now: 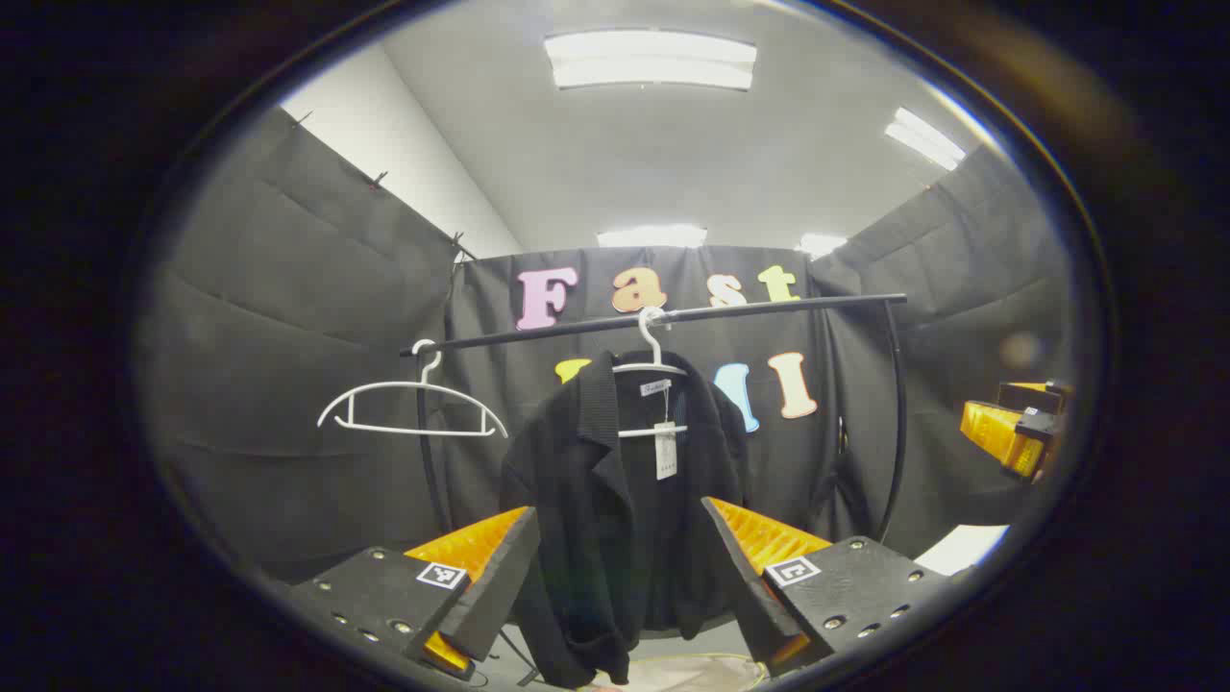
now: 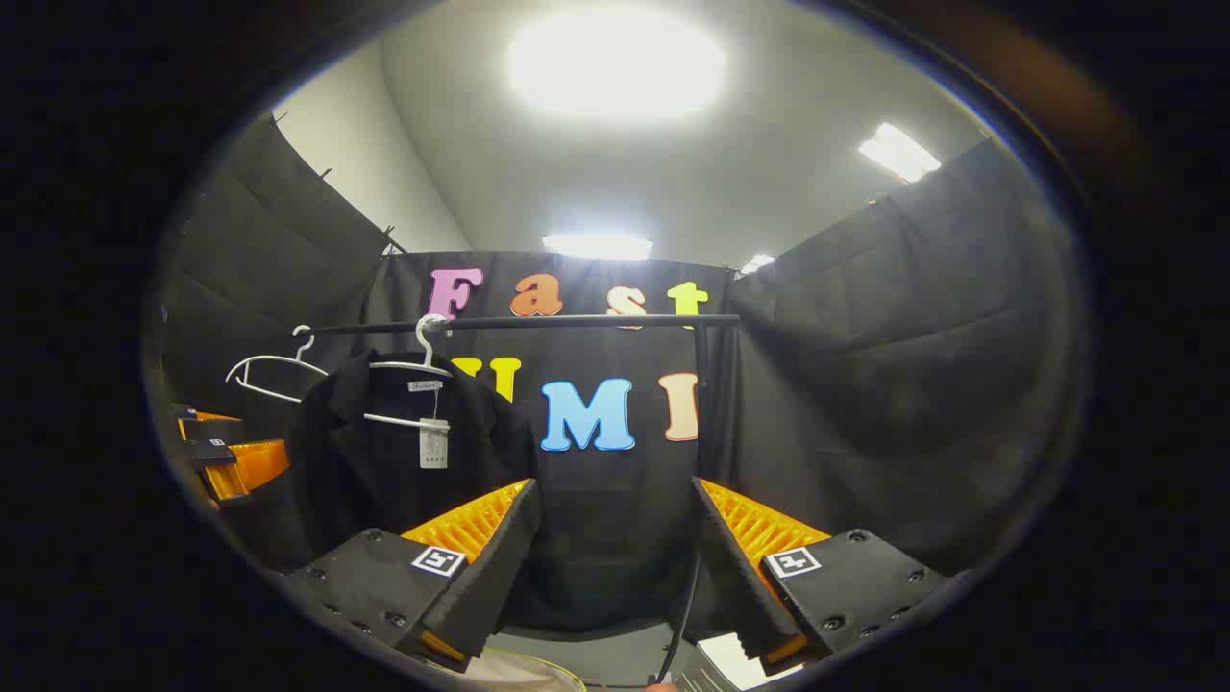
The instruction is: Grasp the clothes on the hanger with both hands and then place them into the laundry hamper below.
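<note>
Approach step, nothing grasped yet: black jacket [image 1: 615, 500] hangs on white hanger [image 1: 651, 370] from rail [image 1: 663, 315], w/ spare hanger [image 1: 413, 408] beside it. Left gripper [image 1: 620, 562] spread wide, aimed at jacket but apart; right gripper [image 2: 615, 557] also spread, jacket off to its left. Next: both close in on jacket's shoulders. Hamper below cut off, hard to make out

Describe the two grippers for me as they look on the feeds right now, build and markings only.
The left gripper has two wedge-shaped fingers with ribbed inner faces, each on a black block with small screws and a square black-and-white marker tag. The right gripper is built the same: ribbed wedges, black screwed blocks, one square tag each.
</note>
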The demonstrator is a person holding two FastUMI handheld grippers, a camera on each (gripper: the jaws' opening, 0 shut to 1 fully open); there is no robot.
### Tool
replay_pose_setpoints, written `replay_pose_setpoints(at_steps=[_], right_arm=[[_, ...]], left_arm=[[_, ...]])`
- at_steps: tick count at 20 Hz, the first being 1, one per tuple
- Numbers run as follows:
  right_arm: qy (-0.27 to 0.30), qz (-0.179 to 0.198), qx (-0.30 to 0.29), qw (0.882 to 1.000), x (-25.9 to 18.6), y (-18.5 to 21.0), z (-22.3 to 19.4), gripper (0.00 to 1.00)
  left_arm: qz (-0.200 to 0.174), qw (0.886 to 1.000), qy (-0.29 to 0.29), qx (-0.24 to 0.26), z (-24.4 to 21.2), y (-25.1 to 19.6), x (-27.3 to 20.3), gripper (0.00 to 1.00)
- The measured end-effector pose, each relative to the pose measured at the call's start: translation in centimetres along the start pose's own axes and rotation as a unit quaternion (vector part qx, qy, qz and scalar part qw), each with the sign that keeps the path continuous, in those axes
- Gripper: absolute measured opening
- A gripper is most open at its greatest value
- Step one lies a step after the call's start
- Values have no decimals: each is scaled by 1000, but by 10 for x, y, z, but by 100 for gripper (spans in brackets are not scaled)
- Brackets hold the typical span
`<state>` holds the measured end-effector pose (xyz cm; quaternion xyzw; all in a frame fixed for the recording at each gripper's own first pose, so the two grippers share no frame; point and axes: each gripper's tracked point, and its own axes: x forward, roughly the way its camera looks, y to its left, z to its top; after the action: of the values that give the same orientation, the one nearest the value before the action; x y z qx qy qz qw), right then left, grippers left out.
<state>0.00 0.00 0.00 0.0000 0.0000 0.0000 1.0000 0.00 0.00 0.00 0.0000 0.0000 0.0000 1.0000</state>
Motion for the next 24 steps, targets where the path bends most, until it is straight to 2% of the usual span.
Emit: replay_pose_setpoints(at_steps=[10,24], right_arm=[[2,-10,2,1000,5,-10,-2,96],[4,-18,0,1000,9,0,-5,97]], left_arm=[[4,1000,-2,4,5,1,3,97],[6,1000,1,7,3,16,12,97]])
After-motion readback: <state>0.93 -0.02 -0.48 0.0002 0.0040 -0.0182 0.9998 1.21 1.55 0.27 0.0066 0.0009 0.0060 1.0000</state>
